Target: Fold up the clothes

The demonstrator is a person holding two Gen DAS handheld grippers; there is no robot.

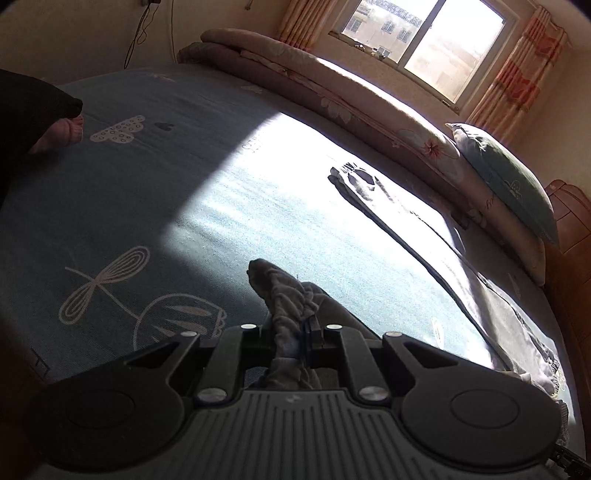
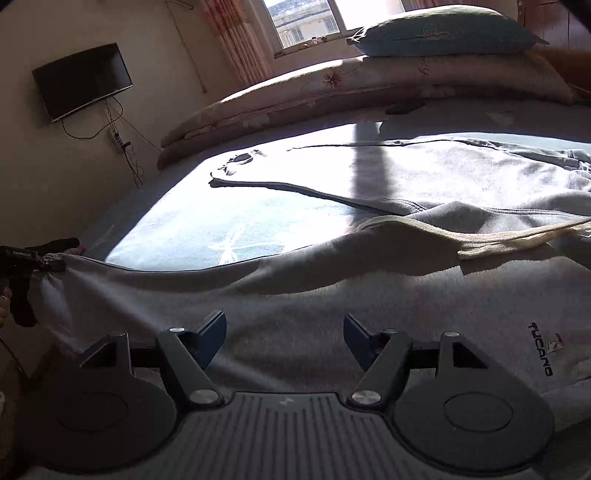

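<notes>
Right wrist view shows the grey sweatpants (image 2: pixel 332 325) spread over the blue patterned bedsheet (image 2: pixel 207 236), one leg running off into the sun patch toward the rolled quilt (image 2: pixel 295 99) and the pillow (image 2: pixel 443 33) by the window. The cream waistband (image 2: pixel 480 236) lies turned over across the middle of the fabric. The right gripper (image 2: pixel 284 332) hovers just above the cloth with its fingers standing wide apart and nothing between them. At the far left of that view the left gripper (image 2: pixel 44 262) holds a hem end of the other leg, and the cloth looks drawn taut toward it.

From the left wrist camera, its fingers are pressed together on a bunched wad of grey fabric (image 1: pixel 291 314), lifted off the bed.

As for progress, I'd say the folding is barely begun: the garment is still mostly laid out long, with no neat fold visible. One leg looks about to be carried over; halving the length and squaring it up seem to remain.

Readable writing: "TUCANO" (image 2: pixel 541 349) embroidered in dark letters near the waist, with a small bird-like emblem beside it. The small label on the left gripper is too small to make out.
</notes>
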